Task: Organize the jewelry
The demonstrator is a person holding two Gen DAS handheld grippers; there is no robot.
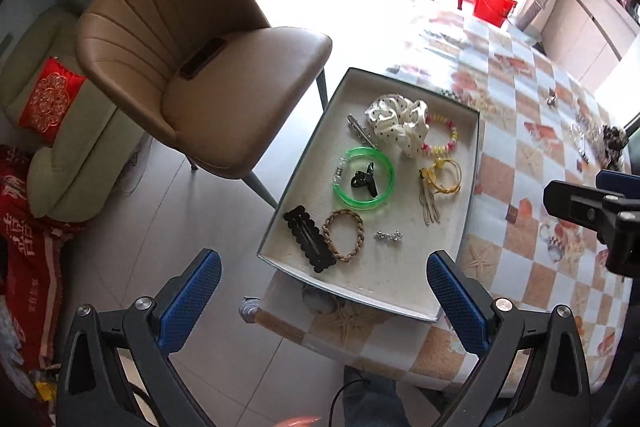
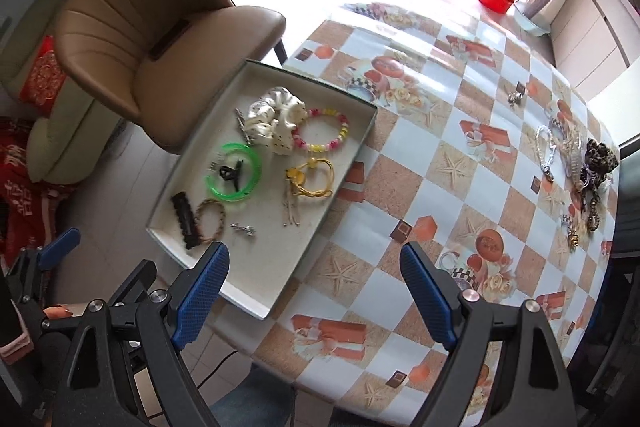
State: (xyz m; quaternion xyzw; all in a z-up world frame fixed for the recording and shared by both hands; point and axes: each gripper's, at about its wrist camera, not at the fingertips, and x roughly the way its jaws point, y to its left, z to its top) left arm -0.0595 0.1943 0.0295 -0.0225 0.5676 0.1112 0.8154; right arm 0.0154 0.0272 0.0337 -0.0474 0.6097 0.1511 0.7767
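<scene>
We hold the left gripper (image 1: 324, 303) and right gripper (image 2: 314, 297) spread wide and empty above the tablecloth (image 2: 460, 163), the shallow tray (image 2: 276, 291) carrying the green bangle (image 2: 234, 177), scrunchie (image 2: 276, 117) and beaded bracelet (image 2: 322, 135).

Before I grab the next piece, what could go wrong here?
The shallow white cardboard tray appears to overhang the table edge nearest you, so a downward push there might tip it. The loose heap of chains and beaded jewelry on the checkered tablecloth looks tangled; lifting one piece may drag others along.
</scene>
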